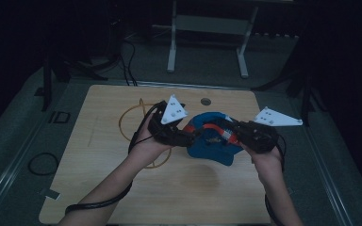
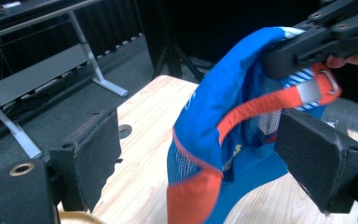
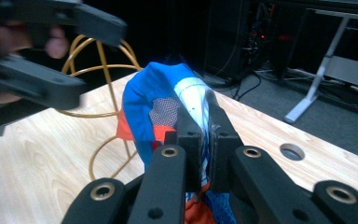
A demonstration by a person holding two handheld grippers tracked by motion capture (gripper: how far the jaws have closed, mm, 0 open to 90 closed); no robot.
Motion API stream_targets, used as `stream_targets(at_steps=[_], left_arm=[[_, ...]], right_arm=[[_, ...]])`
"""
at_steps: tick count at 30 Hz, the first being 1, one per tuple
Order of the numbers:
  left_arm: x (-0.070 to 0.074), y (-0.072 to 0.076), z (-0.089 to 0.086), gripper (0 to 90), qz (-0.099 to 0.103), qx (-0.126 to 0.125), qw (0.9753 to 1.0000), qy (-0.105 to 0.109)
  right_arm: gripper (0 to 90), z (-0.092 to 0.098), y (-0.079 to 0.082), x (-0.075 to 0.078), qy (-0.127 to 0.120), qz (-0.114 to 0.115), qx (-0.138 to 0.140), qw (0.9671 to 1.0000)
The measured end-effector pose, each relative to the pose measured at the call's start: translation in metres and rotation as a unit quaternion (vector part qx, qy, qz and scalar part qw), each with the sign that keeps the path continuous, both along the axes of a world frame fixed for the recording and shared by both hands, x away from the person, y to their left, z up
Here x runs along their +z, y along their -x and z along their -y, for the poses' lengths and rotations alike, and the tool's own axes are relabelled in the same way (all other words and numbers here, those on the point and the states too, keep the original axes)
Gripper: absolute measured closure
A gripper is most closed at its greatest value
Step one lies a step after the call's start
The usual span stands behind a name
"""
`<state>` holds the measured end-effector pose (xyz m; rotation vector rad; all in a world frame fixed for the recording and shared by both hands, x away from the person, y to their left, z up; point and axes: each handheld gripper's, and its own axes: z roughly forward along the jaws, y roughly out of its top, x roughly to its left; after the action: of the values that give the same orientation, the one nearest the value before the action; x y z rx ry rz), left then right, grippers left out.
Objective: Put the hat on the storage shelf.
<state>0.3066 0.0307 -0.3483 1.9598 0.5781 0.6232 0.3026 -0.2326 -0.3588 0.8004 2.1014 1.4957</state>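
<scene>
Wire stand (image 1: 134, 123): one, gold-coloured, on the wooden table (image 1: 103, 197) at the left, just behind the person's left hand (image 1: 143, 143); nothing hangs on it.
Left gripper (image 1: 188, 137): one, held low over the table with its jaws wide apart; in the left gripper view the two foam pads (image 2: 91, 156) stand on either side of the cap's edge without closing on it. Judged reason: it is lined up to take a second hold on the fabric.
Cap (image 1: 212, 141): one, blue with orange trim, white mesh lining and an orange rear strap (image 2: 279, 98) with a metal buckle. It hangs between the two grippers above the middle of the table, lifted clear of the wood in the left gripper view.
Right gripper (image 1: 231, 134): one, jaws pressed together on the cap's blue-and-white fabric, as the right gripper view (image 3: 204, 140) confirms. Judged reason: this single clamp carries the cap and presents its open side to the other gripper.
Cable hole (image 1: 206, 101): one, in the table's far edge, behind the cap.
Grey plates: two, one atop each gripper.
Desk frame (image 1: 207, 28): one, on the floor beyond the table.
</scene>
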Motion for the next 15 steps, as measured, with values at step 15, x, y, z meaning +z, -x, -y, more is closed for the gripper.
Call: stream_targets(at_steps=[15], left_arm=[[-0.006,-0.024,0.031,49.8,-0.022,-0.015,0.9984,-0.05]], right_arm=[[86.1,-0.004,0.008,0.001,0.001,0.004,0.017,0.9998]])
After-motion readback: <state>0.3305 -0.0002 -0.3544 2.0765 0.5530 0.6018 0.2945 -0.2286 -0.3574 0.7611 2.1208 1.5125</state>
